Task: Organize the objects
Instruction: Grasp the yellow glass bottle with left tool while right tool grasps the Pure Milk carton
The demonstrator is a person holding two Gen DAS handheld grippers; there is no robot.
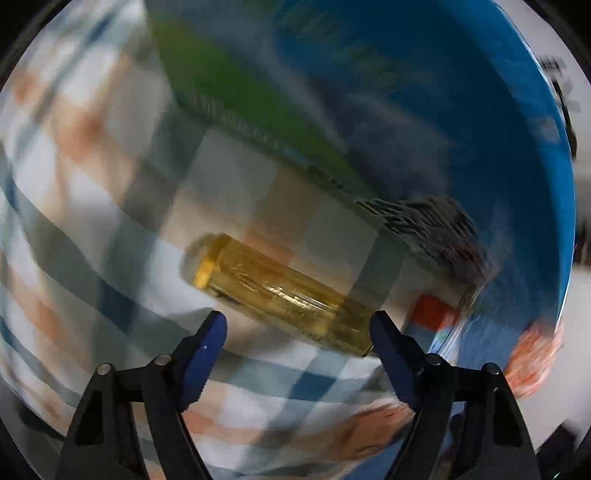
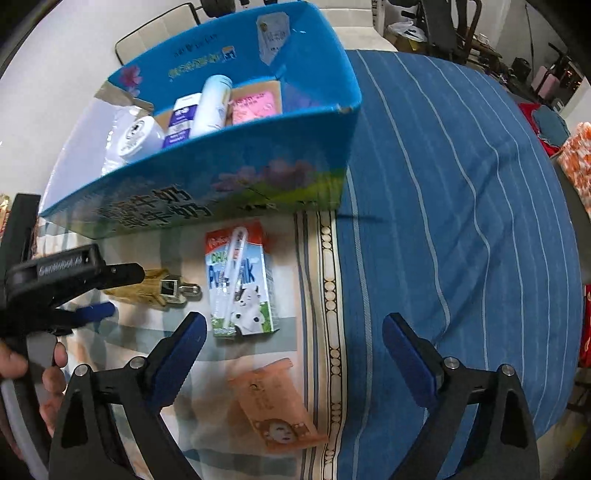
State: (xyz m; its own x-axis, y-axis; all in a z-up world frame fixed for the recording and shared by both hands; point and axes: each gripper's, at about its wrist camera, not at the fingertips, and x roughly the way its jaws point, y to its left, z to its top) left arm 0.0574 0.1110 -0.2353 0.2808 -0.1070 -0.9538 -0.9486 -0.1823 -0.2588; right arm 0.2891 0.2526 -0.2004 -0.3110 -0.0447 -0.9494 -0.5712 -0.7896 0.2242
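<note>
Hovering left hand-held gripper (image 1: 297, 328), jaws apart and gripping nothing, over amber perfume bottle (image 1: 284, 291) lying flat beside blue box (image 2: 207, 177); long axis running diagonal across the gap, needing wrist roll. Right hand-held gripper (image 2: 293, 332) open, farther off, nearer milk carton (image 2: 240, 284).

I am in a home. My worktop (image 2: 461, 192) has a blue striped cloth (image 2: 424, 258) on it, with chairs (image 2: 447, 22) and bags (image 2: 402, 27) behind it.
</note>
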